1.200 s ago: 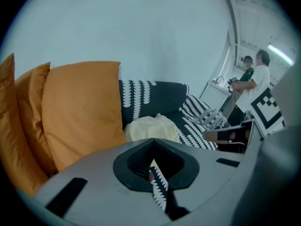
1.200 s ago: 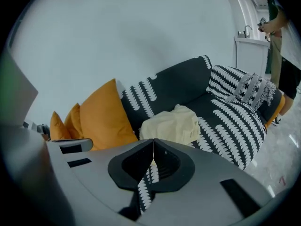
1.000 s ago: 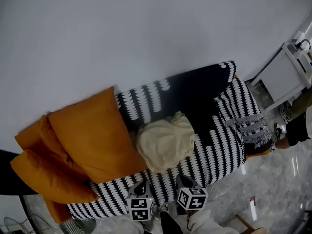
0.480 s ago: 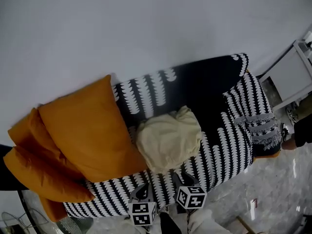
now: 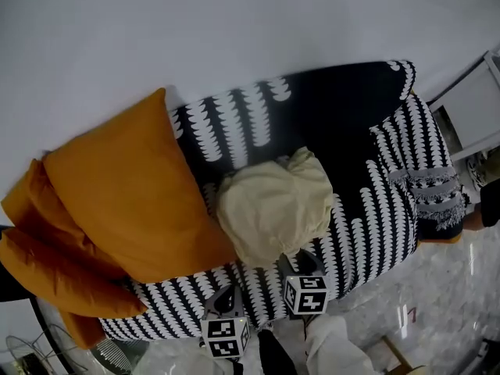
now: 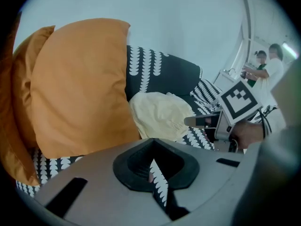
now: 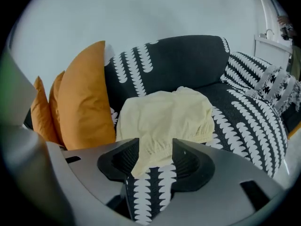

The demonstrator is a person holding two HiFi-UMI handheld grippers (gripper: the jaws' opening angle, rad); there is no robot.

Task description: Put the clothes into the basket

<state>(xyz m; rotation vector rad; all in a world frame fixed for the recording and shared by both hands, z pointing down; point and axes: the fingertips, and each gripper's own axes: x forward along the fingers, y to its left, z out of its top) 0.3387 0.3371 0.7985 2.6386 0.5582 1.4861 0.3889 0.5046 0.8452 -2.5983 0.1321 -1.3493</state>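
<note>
Since the earlier frame, the right gripper [image 5: 299,261] has been brought up to the near edge of the garment [image 5: 273,205], and everything is seen larger in the head view. The garment, pale yellow and crumpled, is found lying on the black-and-white patterned surface [image 5: 375,209], just beside the orange cushion [image 5: 125,201]. The right gripper's jaws are held wide apart; the garment's hem is seen between them, not clamped. The left gripper [image 5: 228,297] is held off the garment, jaws almost together, nothing gripped.

Patterned sofa [image 5: 367,225] — orange cushions [image 5: 117,194]
</note>
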